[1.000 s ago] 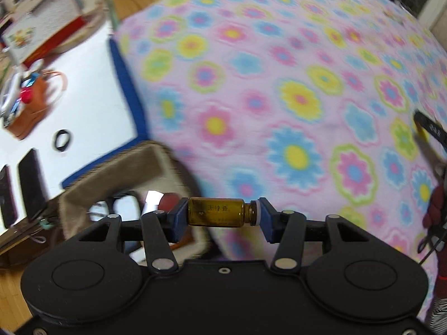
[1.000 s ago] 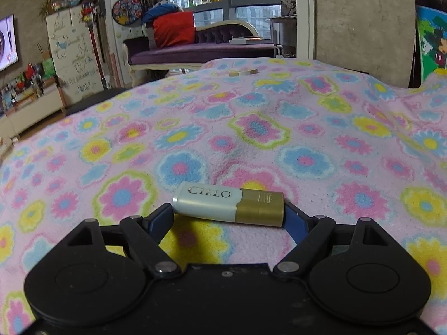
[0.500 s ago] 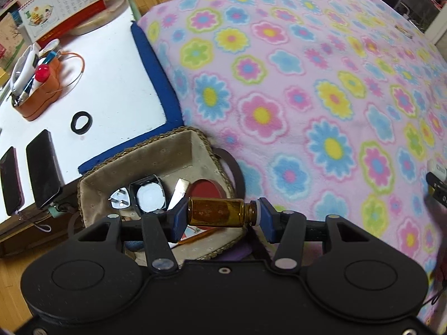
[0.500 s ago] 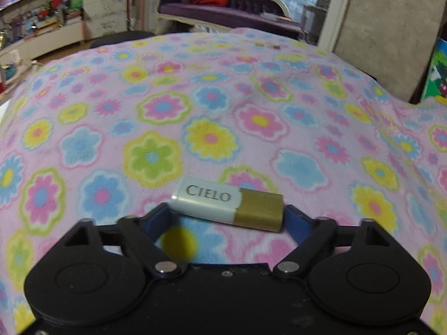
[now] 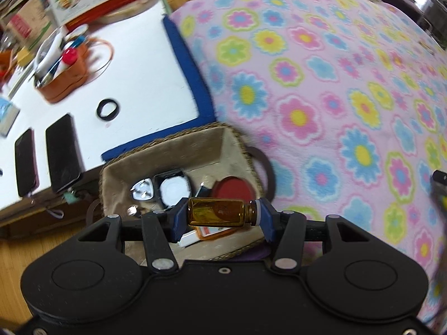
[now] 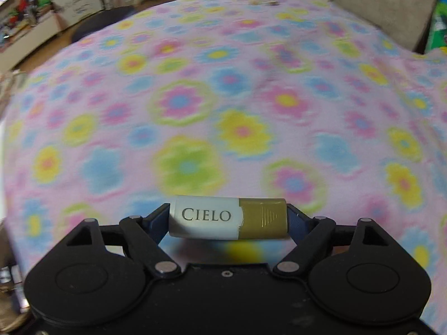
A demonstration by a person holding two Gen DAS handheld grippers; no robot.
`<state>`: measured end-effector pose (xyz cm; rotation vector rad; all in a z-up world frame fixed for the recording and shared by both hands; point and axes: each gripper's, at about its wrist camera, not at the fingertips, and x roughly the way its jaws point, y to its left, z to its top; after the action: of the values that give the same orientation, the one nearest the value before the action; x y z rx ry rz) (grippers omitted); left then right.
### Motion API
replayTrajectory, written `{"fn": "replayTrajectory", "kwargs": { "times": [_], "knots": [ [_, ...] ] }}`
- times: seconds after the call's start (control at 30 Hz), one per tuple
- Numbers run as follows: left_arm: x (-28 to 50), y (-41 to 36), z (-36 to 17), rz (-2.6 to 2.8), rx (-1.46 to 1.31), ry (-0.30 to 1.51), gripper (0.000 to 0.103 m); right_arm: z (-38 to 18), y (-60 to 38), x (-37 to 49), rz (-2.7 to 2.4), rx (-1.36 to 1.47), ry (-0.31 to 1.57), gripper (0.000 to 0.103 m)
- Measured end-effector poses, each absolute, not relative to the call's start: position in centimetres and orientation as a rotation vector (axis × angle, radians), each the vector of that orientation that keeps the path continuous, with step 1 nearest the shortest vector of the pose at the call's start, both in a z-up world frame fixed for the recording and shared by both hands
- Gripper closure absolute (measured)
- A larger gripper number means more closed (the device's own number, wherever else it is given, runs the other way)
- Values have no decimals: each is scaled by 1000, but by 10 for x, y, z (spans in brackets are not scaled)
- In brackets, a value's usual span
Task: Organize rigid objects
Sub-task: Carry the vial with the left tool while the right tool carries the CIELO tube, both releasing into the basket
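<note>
My left gripper [image 5: 220, 216] is shut on a small amber glass bottle [image 5: 216, 212], held sideways above the near end of a woven basket [image 5: 178, 142]. The basket holds a white plug [image 5: 142, 191], a black-rimmed white case [image 5: 173, 185], a red round lid [image 5: 233, 189] and an orange-edged card [image 5: 213, 231]. My right gripper [image 6: 227, 219] is shut on a white and gold tube marked CIELO [image 6: 227, 217], held sideways above the flowered blanket [image 6: 223, 111].
The basket sits at the edge of the flowered bed [image 5: 321, 97] beside a white table [image 5: 134, 64] with a blue border. On the table lie two phones [image 5: 62, 153], a black ring [image 5: 108, 108] and an orange pouch [image 5: 62, 83] with pens.
My left gripper has moved with the amber bottle from over the blanket to above the basket. My right gripper has tilted down and moved nearer the blanket with the tube.
</note>
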<state>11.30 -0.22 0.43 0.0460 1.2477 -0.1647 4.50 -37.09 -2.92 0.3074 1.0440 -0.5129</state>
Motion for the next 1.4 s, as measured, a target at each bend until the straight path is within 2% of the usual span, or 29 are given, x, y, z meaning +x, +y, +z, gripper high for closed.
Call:
{"fn": "replayTrajectory", "kwargs": {
  "times": [0.43, 0.67, 1.27, 1.4],
  "knots": [
    [122, 66, -14, 26, -105, 1325, 53, -17, -166, 97, -51, 234, 1106, 19],
    [122, 87, -19, 82, -142, 1343, 53, -11, -91, 120, 39, 104, 1107, 19],
    [128, 99, -28, 155, -162, 1383, 53, -25, -61, 155, 70, 46, 1163, 18],
    [129, 101, -28, 169, -160, 1382, 47, -33, -63, 159, 72, 71, 1162, 18]
  ]
}}
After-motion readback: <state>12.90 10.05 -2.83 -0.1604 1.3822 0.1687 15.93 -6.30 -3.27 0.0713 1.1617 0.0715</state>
